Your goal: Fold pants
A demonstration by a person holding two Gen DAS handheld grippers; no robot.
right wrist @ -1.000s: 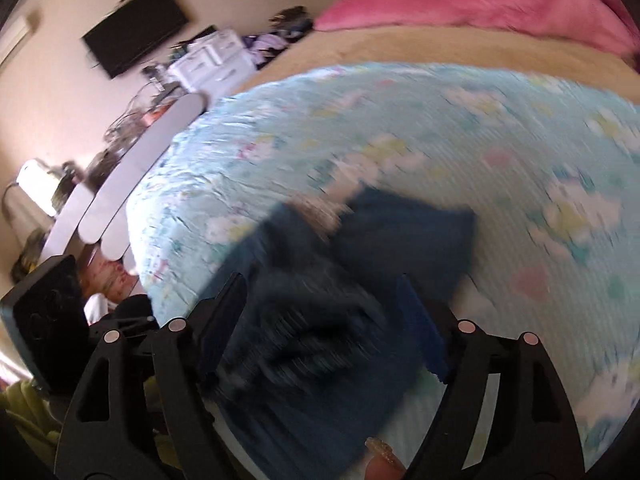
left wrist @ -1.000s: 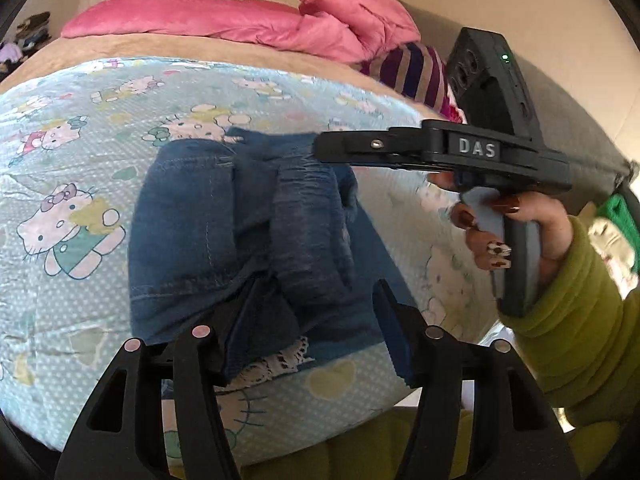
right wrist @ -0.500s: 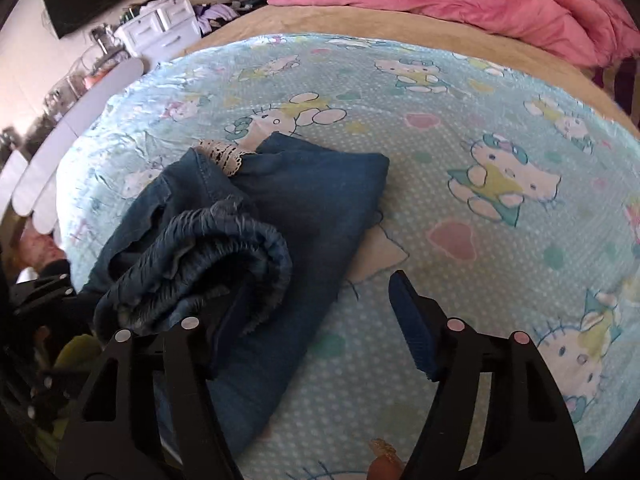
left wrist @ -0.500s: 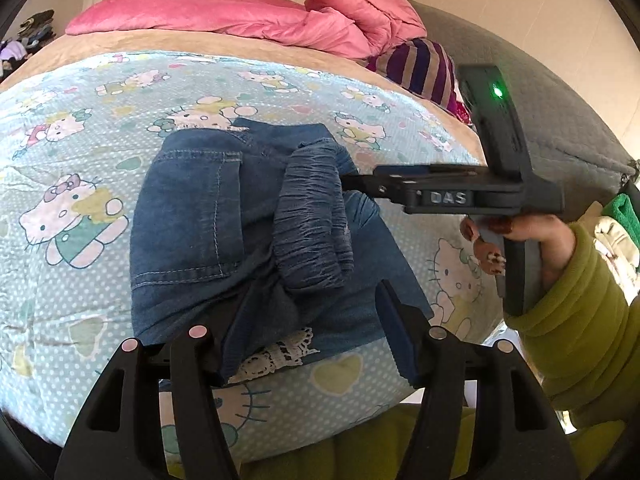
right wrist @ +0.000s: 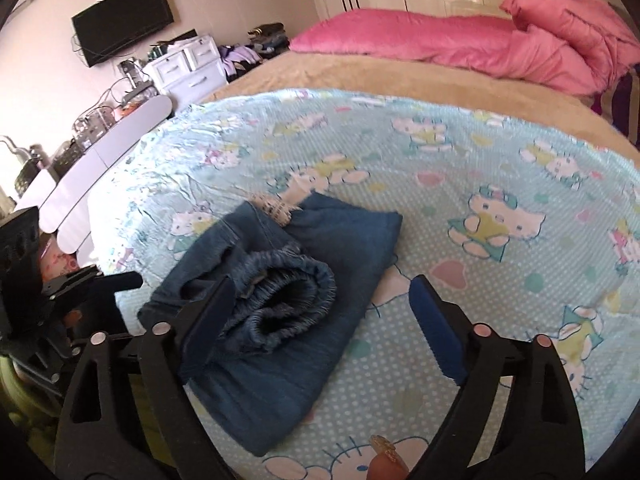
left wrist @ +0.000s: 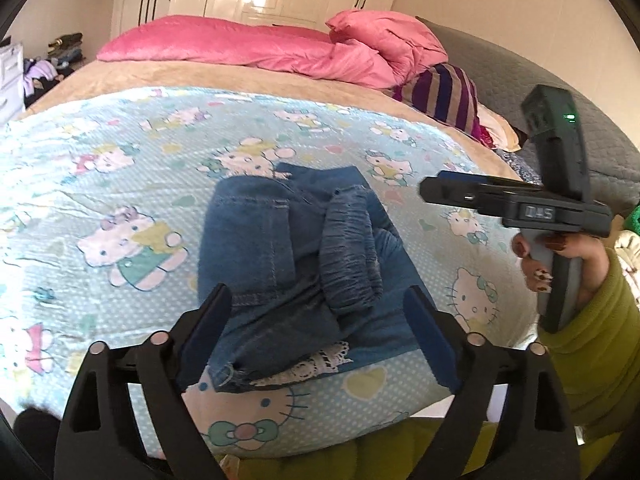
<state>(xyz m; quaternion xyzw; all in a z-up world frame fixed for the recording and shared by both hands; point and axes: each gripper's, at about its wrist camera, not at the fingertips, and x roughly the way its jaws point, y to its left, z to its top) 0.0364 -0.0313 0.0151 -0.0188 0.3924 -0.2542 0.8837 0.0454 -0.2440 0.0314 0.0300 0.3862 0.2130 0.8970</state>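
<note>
Left wrist view: left gripper (left wrist: 316, 332) is standing wide, jaws just opening, nothing gripped; folded pants (left wrist: 296, 264) are lying mid-frame on the cartoon sheet (left wrist: 120, 200). Right gripper (right wrist: 320, 320) is likewise wide and empty. Judgement: withdraw upward, avoiding snagging the rolled waistband (right wrist: 288, 288). Only this view is showing the lace cuff (left wrist: 320, 362) poking out at the lower edge; only the right is showing the TV (right wrist: 124, 20).

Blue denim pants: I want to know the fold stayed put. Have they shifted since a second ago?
No. The folded blue denim pants still lie just below the same cat print on the light-blue bedsheet.
</note>
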